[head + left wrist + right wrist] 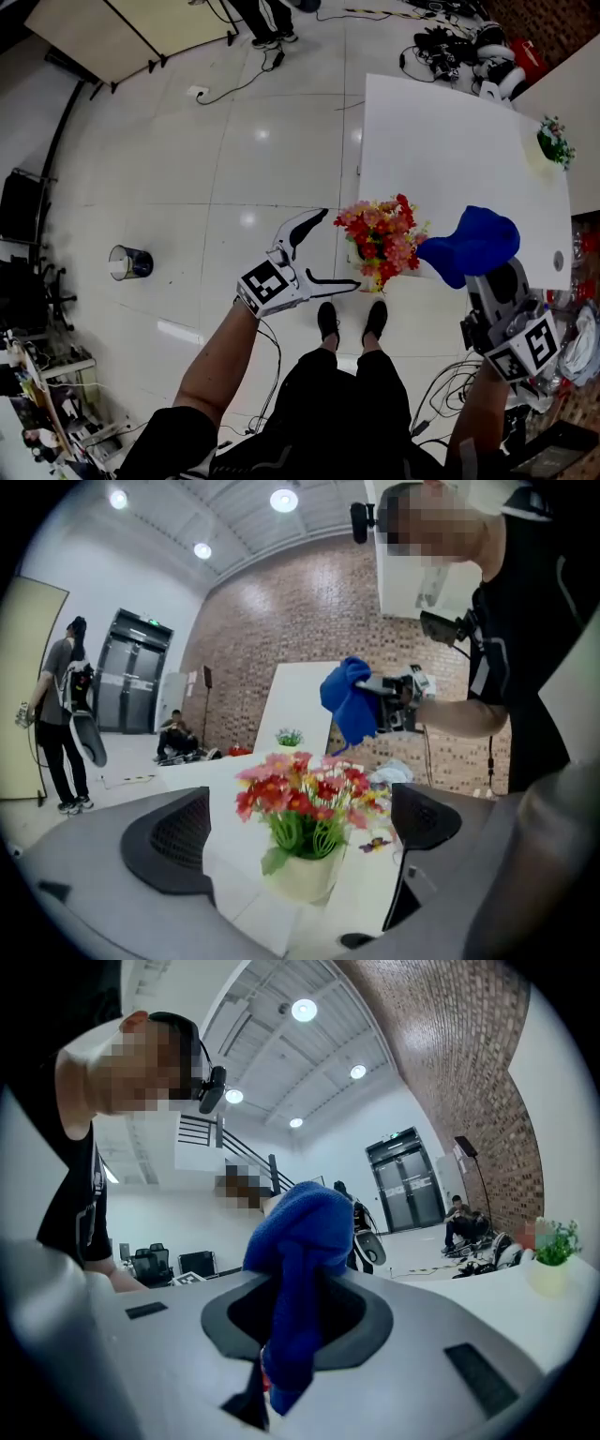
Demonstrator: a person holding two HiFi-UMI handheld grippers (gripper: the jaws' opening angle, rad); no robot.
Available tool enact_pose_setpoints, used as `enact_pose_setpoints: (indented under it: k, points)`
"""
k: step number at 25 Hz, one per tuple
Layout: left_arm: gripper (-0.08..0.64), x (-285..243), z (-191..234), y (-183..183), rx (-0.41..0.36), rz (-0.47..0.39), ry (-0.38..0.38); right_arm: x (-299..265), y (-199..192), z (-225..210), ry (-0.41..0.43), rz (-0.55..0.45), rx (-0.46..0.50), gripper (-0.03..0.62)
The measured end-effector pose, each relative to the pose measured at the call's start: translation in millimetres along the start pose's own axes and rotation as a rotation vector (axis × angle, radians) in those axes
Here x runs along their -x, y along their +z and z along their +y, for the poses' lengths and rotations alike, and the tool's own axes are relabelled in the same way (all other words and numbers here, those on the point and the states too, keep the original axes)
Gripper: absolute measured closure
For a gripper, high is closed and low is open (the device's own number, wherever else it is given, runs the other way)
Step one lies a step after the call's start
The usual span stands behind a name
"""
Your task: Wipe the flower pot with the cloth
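Note:
A pale flower pot (302, 874) filled with red, pink and yellow flowers (380, 239) stands at the near edge of the white table (450, 141). From the head view the blooms hide the pot. My left gripper (339, 248) is open just left of the flowers. In the left gripper view, the left gripper (300, 836) has the pot centred between its wide jaws, a little beyond them and untouched. My right gripper (492, 277) is shut on a bunched blue cloth (473, 244), held right of the flowers above the table edge. In the right gripper view, the cloth (300, 1251) sticks up from the right gripper (295, 1321).
A small green plant (555, 142) in a pale pot stands at the table's far right. A bin (129, 262) sits on the tiled floor to the left. Cables and gear (459, 47) lie beyond the table. The person's shoes (352, 321) are at the table's near edge.

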State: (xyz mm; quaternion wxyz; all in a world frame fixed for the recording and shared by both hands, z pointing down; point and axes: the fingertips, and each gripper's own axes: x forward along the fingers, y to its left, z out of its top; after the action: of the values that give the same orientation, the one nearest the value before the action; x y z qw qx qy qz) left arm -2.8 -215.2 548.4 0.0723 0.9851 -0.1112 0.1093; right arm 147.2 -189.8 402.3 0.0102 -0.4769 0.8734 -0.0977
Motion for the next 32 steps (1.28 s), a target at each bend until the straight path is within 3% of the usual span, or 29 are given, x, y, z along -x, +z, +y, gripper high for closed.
enact_pose_setpoints:
  k: [7, 12, 18, 27, 32]
  points:
    - [-0.035, -40.5, 0.5, -76.1, -0.065, 0.047, -0.109, -2.3, -38.1, -6.5, -0.003, 0.018, -0.080, 0.526]
    - [-0.035, -73.5, -5.0, -105.4, -0.100, 0.054, -0.178, 8.2, -71.6, -24.7, -0.025, 0.054, -0.096, 0.526]
    - [-0.035, -90.8, -3.9, -108.6, -0.088, -0.013, -0.172, 5.0, -87.1, -37.1, -0.044, 0.066, -0.115, 0.526]
    - [-0.035, -109.0, 0.1, -110.3, -0.111, -0.019, -0.176, 5.6, -96.7, -49.3, -0.017, 0.057, -0.113, 0.526]
    - [-0.035, -116.6, -8.1, -110.6, -0.164, -0.003, -0.197, 11.8, -109.4, -52.9, 0.038, 0.066, -0.055, 0.526]
